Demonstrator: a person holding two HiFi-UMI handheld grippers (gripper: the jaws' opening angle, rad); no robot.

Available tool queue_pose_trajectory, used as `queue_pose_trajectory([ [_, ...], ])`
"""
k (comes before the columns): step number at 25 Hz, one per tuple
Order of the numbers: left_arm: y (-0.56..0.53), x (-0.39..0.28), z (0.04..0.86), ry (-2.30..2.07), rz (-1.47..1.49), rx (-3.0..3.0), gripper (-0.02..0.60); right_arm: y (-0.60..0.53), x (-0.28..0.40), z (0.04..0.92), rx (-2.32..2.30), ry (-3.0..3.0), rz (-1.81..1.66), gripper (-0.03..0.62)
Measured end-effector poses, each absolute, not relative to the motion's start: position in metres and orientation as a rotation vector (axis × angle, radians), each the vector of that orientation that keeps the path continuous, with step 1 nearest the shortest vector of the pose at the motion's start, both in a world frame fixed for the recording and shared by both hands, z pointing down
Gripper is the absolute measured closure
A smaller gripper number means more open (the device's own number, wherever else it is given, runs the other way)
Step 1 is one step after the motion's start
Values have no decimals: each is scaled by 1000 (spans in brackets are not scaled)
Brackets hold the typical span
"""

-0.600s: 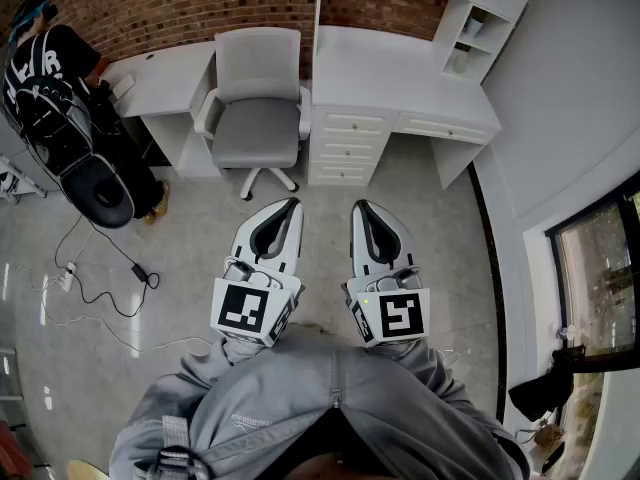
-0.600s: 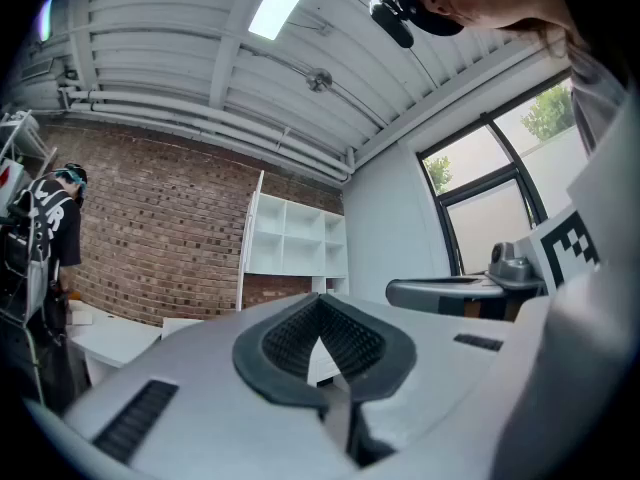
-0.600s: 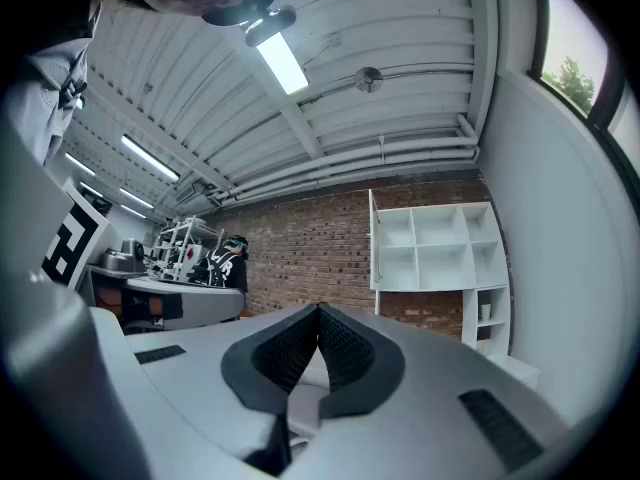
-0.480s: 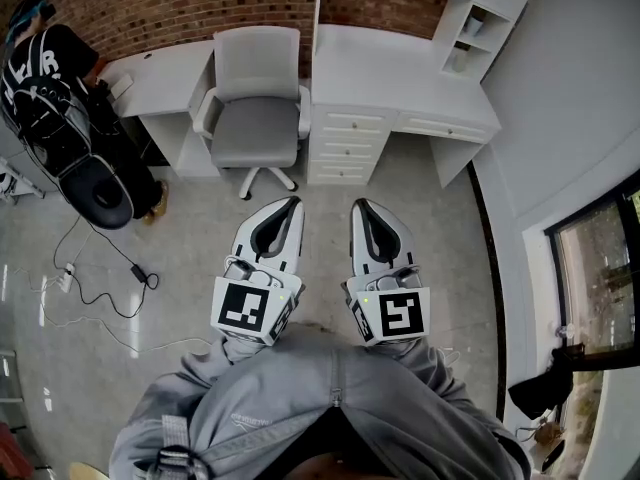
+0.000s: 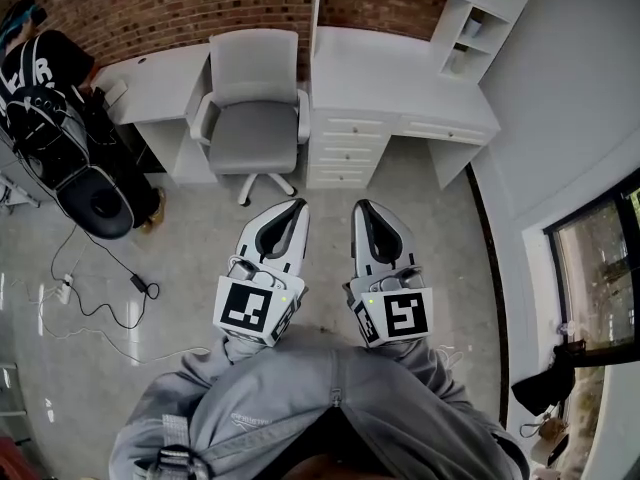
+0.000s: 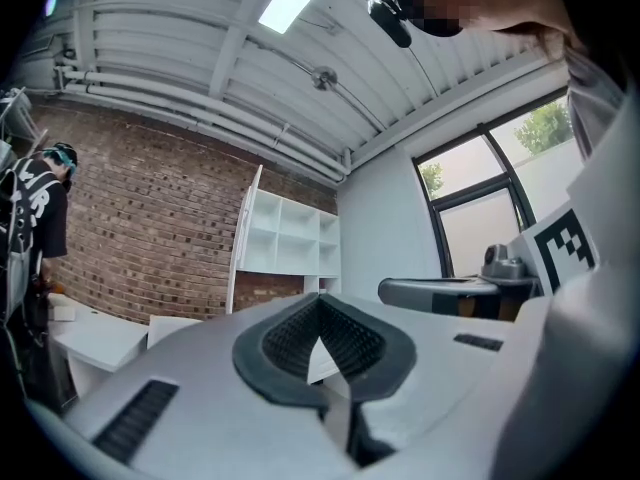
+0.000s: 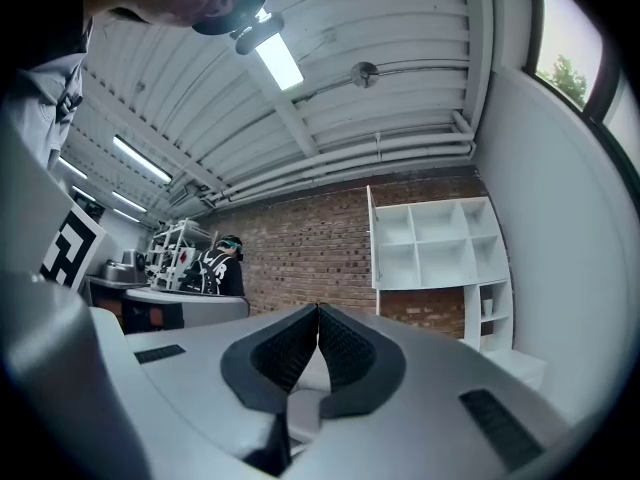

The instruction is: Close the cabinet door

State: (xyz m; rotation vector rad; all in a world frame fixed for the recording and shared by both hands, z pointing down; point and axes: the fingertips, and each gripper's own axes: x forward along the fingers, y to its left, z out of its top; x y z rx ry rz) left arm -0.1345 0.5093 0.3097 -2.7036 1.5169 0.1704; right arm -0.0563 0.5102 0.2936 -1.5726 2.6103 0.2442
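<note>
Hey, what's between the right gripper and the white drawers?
Only bare floor, as the head view shows. The right gripper points toward the drawers; the chair stands off to the left.

Left claw and right claw side by side, just apart.
Ahead, a chair sits between the left tabletop and the right tabletop; drawers under the right one, shelves behind it, a person far left.

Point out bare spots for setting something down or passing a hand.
Free: desk top between chair and shelves; floor between drawers and right wall. Crowded: left floor, with cables beside the person.
</note>
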Motion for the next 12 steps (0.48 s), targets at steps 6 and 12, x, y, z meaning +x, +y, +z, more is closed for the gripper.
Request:
queue_pose_trajectory([
  [6, 496, -141, 323, 1503, 160, -2745, 575, 499, -64, 307, -1590, 2606, 193, 567],
  [12, 476, -140, 330, 1498, 150, -2754, 575, 478, -65, 313, -1571, 2601, 180, 566],
])
